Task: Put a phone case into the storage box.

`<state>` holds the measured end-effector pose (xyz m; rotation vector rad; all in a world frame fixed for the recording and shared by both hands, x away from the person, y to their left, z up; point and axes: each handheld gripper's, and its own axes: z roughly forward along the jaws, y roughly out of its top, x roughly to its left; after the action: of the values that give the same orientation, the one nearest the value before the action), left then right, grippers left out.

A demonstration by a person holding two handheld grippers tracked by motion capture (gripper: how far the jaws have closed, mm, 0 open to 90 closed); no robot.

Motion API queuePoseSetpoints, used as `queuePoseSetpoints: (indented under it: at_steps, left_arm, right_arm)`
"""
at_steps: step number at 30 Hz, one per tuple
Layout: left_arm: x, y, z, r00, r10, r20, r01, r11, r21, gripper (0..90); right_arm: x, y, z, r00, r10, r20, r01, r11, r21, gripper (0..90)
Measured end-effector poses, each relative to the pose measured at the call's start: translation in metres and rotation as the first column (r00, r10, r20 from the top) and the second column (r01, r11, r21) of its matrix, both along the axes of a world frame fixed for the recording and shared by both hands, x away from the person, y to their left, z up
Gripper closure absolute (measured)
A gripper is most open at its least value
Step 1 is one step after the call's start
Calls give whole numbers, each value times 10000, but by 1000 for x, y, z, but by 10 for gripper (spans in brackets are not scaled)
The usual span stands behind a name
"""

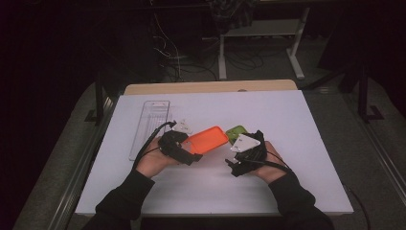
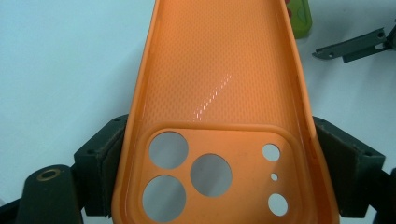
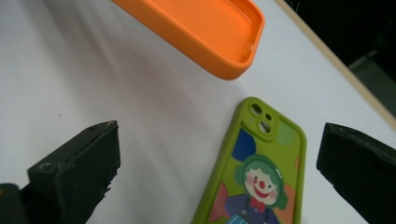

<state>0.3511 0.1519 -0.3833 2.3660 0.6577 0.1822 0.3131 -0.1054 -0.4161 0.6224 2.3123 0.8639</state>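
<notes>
I have the orange phone case (image 2: pixel 219 93) clamped across its camera-cutout end in my left gripper (image 1: pixel 184 149), jaws pressing on both long edges; its long axis runs out toward one o'clock above the worktop (image 1: pixel 287 115). The green clown phone case (image 3: pixel 261 172) lies flat, its camera end at twelve o'clock between my right gripper's (image 3: pixel 219 177) released, wide-spread jaws, so I judge that hand the nearer one.

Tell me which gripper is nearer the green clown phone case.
Right. The right gripper hovers open with the green case lying between its jaws; the left gripper sits farther off, clamping the orange case.
</notes>
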Motion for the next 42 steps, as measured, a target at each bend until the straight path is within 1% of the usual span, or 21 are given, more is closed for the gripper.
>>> queuePoseSetpoints:
  at_steps: [8,11,14,16,18,21,24,25,26,27,28,30,31,32,33,35,36,37,39,41,42]
  left_arm:
    - [0,-1,-1,10000,-66,35,66,10000,49,159]
    - [1,-1,-1,9999,-122,103,122,9999,65,159]
    - [1,0,0,9999,-150,79,149,9998,102,159]
    - [-1,-3,-2,9999,146,-4,-146,9996,-238,159]
    - [-1,-2,-1,9999,104,27,-104,9998,-184,159]
    - [-1,-3,-2,9999,131,34,-130,9996,-244,159]
    - [-2,-3,-2,9996,266,-119,-270,9991,-319,159]
    - [-1,-3,-2,9998,191,-19,-191,9995,-268,159]
    - [-2,-4,-2,9995,286,-126,-290,9990,-345,159]
    - [-2,-3,-2,9998,188,-99,-190,9996,-220,159]
    - [-1,-2,-1,10000,45,-60,-45,10000,-18,159]
    - [-1,-2,-1,10000,61,-55,-62,10000,-51,159]
    - [1,-1,0,9999,-98,114,98,9999,51,159]
    - [1,-1,0,9999,-69,102,68,10000,29,159]
    - [0,-1,0,10000,35,20,-35,10000,-50,159]
    - [-1,-1,0,10000,88,-31,-88,9999,-129,159]
    - [-1,-1,0,9999,119,-80,-120,9998,-187,159]
    - [-1,-1,0,10000,73,-61,-74,9998,-175,159]
    - [-1,-2,0,10000,58,-52,-59,9997,-234,160]
    - [-1,-2,0,10000,12,-41,-13,9999,-168,159]
    - [-1,-2,0,10000,11,-43,-12,9999,-165,159]
  right_arm:
    - [-7,7,-2,9926,453,1123,-329,9934,-1099,0]
    - [-9,9,-2,9829,762,1679,-469,9839,-1722,0]
    - [-11,12,-3,9785,873,1867,-526,9816,-1837,0]
    - [-12,12,-3,9713,1083,2117,-595,9726,-2246,0]
    - [-12,13,-3,9636,1385,2285,-746,9606,-2678,0]
    - [-14,15,-5,9543,1511,2578,-743,9556,-2850,0]
    - [-16,16,-5,9369,1881,2946,-844,9397,-3315,0]
    - [-17,17,-6,9302,1986,3087,-826,9327,-3510,0]
    - [-18,19,-7,9273,1941,3201,-764,9352,-3457,0]
    - [-19,19,-7,9210,2152,3248,-815,9216,-3795,0]
    - [-20,20,-7,9160,2231,3335,-819,9176,-3889,0]
    - [-21,22,-9,8974,2681,3505,-918,8902,-4461,0]
    - [-23,25,-11,8970,2583,3588,-781,8914,-4465,0]
    - [-23,25,-11,8850,2863,3671,-840,8738,-4790,0]
    - [-24,27,-12,8840,2869,3692,-825,8729,-4810,0]
    - [-26,30,-14,8686,3009,3936,-732,8636,-4989,0]
    - [-27,30,-14,8676,3066,3914,-748,8587,-5070,5]
    - [-28,31,-15,8553,3155,4110,-708,8569,-5106,20]
    - [-30,34,-15,8397,3239,4358,-648,8566,-5119,43]
    - [-30,36,-15,8287,3314,4511,-626,8558,-5136,59]
    - [-30,36,-15,8264,3362,4516,-643,8532,-5175,70]
